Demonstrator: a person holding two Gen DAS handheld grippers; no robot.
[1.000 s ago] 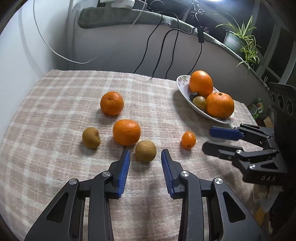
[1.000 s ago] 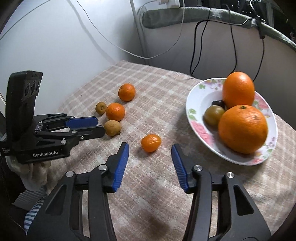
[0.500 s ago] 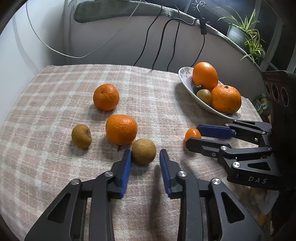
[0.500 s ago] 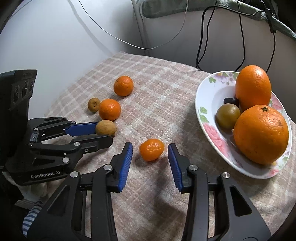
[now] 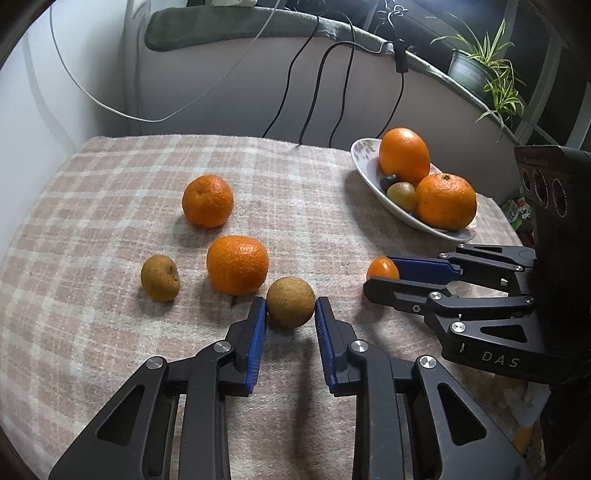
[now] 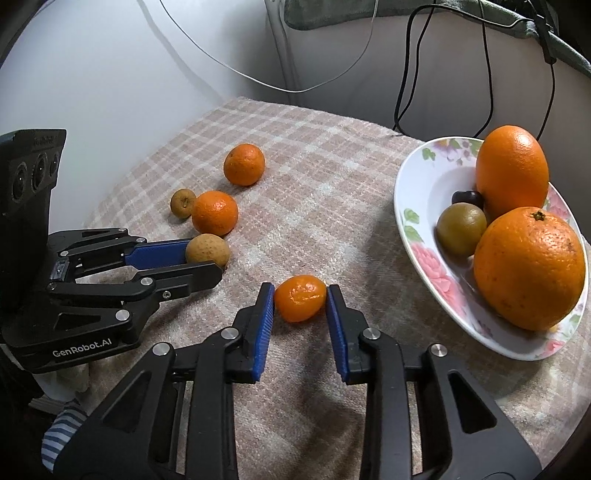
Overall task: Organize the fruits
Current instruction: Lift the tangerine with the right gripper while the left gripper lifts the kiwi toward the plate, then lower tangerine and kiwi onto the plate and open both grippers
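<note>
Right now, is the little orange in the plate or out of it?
Out. The little orange lies on the checked cloth between the right gripper's blue pads, beside the flowered plate.

A checked cloth (image 5: pixel 110 192) in beige and white covers the table. Behind it stands a pale wall (image 6: pixel 110 66), white on the left, greyer toward the right. A grey padded ledge (image 5: pixel 229 26) runs along the top of the wall. Black cables (image 5: pixel 314 92) hang down from it to the table's far edge, and a thin white cable (image 5: pixel 122 112) loops across the wall. A potted plant (image 5: pixel 484 62) with long green leaves sits on the ledge at right, beside a window frame (image 5: pixel 546 74).
</note>
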